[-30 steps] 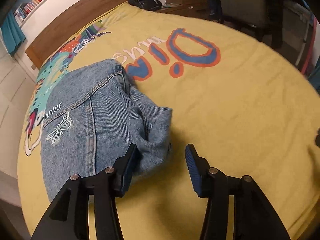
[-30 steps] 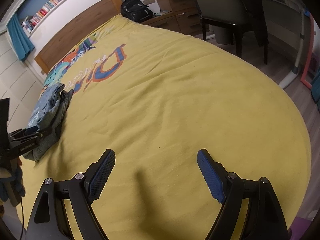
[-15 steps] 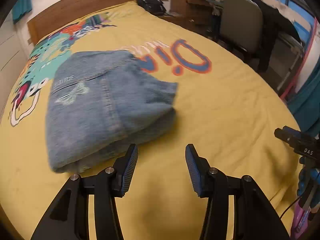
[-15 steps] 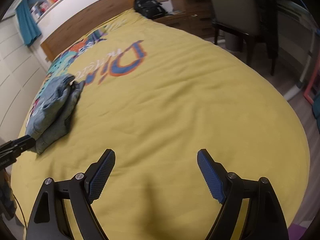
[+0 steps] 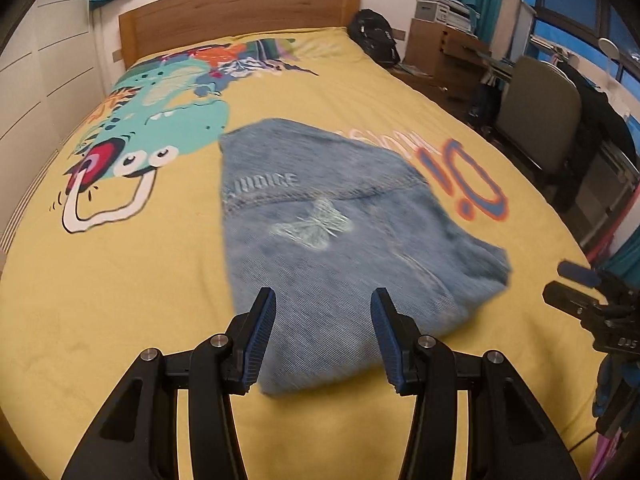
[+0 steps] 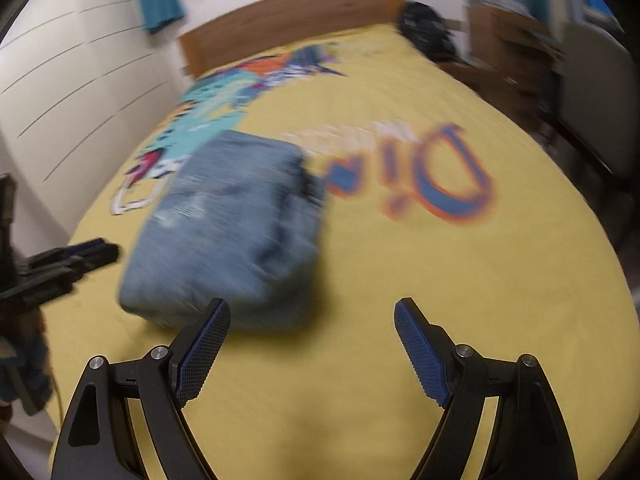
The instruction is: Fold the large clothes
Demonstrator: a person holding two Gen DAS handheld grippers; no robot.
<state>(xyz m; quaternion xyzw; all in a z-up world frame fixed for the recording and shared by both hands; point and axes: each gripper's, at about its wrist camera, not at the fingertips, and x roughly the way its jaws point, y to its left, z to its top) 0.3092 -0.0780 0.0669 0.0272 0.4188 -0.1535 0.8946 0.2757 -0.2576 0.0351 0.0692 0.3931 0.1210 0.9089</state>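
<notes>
Broadly, a bed (image 5: 500, 184) fills both views, spread with a yellow cover printed with a teal cartoon creature (image 5: 176, 120) near the wooden headboard (image 5: 236, 12) and big blue-and-orange letters (image 5: 476, 184) toward the far side. Beyond the bed stand a wooden set of drawers (image 5: 444, 54), a chair (image 5: 536, 108) with a pale back, and a black backpack (image 5: 374, 40) close to the headboard's corner.

On the cover, about the middle of the bed, lies the denim jacket (image 5: 332, 240), folded into a thick, roughly rectangular bundle with its back panel up; an embroidered butterfly (image 5: 316, 226) and a line of pale lettering show on top. It overlaps the edge of the creature print on one side and the start of the letters on the other. In the right wrist view the jacket (image 6: 232, 232) is blurred, lying left of centre.

The left gripper (image 5: 323, 326) hovers over the near edge of the bundle, fingers spread with nothing between them. The right gripper (image 6: 312, 344) sits over bare yellow cover just beside the jacket's near corner, fingers spread wider and likewise holding nothing. Each gripper shows at the edge of the other's view.
</notes>
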